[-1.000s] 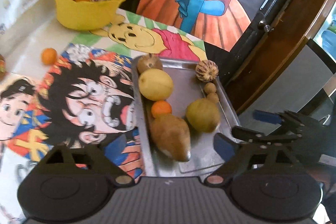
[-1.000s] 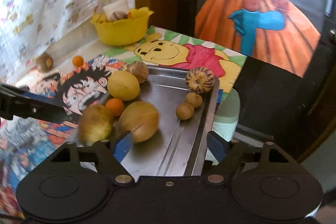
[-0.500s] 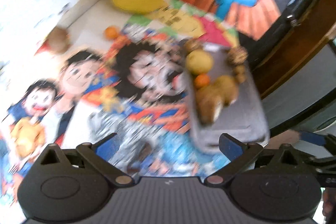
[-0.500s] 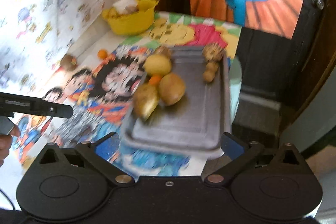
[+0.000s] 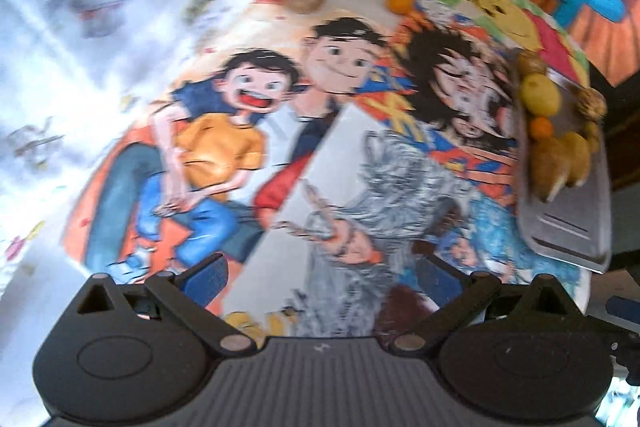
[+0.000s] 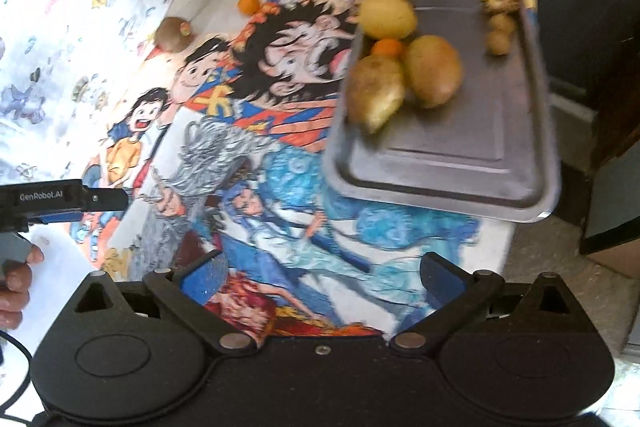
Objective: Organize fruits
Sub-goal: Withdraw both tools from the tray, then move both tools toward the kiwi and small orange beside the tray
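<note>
Right wrist view: eight fruits on one metal tray.

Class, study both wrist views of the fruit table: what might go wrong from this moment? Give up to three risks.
1. The grey metal tray seems to overhang the table's near edge; a nudge might tip it.
2. The small orange citrus fruit and the round brown fruit lie loose on the cloth and may roll.
3. Both open grippers, left gripper and right gripper, hover close together; they might collide.
</note>
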A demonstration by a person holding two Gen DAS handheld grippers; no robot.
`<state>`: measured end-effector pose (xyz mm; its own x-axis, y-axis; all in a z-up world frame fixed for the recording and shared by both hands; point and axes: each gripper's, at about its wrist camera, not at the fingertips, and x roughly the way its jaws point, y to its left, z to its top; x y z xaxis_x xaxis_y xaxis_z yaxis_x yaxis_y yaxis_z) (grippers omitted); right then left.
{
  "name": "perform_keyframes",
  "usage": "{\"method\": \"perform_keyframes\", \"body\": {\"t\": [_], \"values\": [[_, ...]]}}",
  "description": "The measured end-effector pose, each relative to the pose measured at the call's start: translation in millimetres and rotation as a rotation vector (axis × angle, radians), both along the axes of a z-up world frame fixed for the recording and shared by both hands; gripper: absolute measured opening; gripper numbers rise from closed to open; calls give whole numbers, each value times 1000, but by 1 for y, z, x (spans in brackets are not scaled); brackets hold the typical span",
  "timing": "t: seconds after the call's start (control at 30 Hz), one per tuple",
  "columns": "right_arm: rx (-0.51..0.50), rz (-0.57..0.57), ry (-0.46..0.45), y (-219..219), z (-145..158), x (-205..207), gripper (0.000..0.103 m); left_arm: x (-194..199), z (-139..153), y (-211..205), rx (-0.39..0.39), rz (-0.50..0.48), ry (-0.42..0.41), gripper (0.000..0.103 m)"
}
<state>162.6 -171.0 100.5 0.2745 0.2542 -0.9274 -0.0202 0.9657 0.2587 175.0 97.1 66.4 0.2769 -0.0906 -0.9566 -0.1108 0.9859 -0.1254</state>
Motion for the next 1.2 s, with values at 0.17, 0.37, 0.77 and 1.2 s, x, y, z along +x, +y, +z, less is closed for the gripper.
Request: {"method": "perform_keyframes", "body": {"t": [0.17,0.37,0.77,1.2], "values": [[23,102,-22,21,1,22,102,3,0,14,20,70,0,103],[-83,355,-230,40,18,58,102,24,5,17,69,125,-74,103],[-219,713,-520,38,6,162,102,89,-15,-2,39,238,-278,102],[-259,885,-629,62,-53,244,91,157,-52,-5,41,256,-470,102]]}}
